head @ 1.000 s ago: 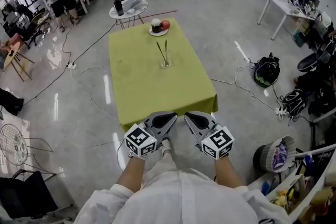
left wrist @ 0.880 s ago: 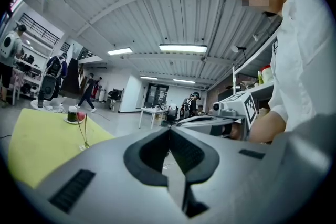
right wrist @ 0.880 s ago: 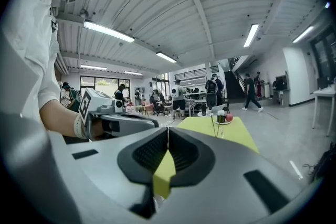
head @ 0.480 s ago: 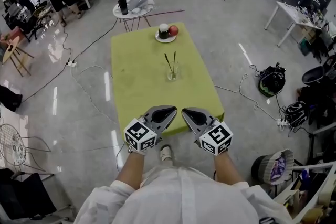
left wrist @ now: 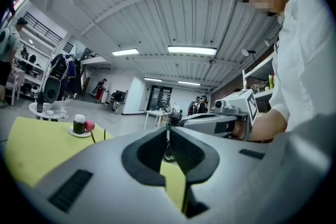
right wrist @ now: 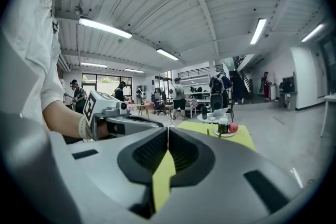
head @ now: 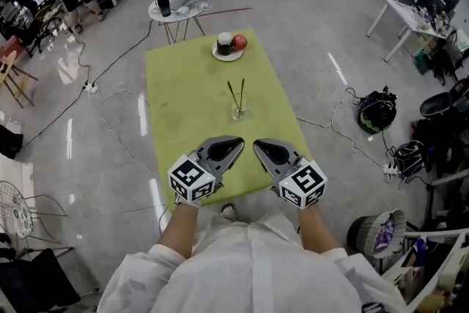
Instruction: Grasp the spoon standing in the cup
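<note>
- The left claw (head: 234, 144) and the right claw (head: 259, 147) are both closed tight, jaws meeting with nothing between them. They sit side by side at the lower middle of the head view, over the near edge of the counter (head: 183, 106).
- The cup (head: 238, 112), a small clear glass, stands above the claws in the frame, right of the counter's centre and well apart from both.
- Two thin dark handles lean out of it in a V. One should be the spoon (head: 242, 91), but I cannot tell which.
- Handling, as I judge it: the spoon looks light, stiff, slim and probably slick. The glass looks fragile and easy to tip.
- The best hold is high on the handle, clear of the rim, with one claw opened first.
- A plate (head: 228, 49) with a dark jar and a red fruit sits at the counter's far end.
</note>
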Action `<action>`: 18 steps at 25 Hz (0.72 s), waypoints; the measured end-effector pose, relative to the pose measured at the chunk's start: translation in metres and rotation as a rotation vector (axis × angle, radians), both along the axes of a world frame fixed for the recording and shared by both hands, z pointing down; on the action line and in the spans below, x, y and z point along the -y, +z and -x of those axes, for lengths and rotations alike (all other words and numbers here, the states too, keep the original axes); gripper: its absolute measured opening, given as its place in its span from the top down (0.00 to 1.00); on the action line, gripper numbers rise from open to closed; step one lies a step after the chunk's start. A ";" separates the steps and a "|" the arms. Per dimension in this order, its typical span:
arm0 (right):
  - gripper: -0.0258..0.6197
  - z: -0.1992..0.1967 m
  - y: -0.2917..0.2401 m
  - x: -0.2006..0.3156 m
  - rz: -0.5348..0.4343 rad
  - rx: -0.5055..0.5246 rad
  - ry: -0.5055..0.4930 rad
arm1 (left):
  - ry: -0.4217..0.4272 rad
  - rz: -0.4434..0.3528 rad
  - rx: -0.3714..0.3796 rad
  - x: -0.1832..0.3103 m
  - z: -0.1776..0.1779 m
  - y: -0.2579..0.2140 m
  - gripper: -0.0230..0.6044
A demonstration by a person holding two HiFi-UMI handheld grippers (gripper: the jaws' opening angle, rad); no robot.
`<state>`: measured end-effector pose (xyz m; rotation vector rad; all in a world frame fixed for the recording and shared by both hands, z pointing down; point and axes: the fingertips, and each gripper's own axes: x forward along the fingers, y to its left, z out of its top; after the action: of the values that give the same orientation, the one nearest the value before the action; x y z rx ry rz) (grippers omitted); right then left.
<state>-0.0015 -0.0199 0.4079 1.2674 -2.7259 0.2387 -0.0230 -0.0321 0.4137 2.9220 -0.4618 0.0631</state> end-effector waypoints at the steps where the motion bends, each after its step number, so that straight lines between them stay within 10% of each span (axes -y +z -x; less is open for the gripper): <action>1: 0.95 -0.001 0.002 0.004 0.002 -0.004 0.000 | 0.003 0.002 0.001 0.002 -0.001 0.002 0.96; 18: 0.95 -0.023 0.023 0.077 0.053 -0.018 -0.211 | -0.190 0.047 0.036 0.069 -0.019 0.022 0.96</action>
<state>0.0213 -0.0972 0.4305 0.9548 -2.7901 0.2736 -0.0035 -0.1007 0.4358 2.8199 -0.7309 0.0991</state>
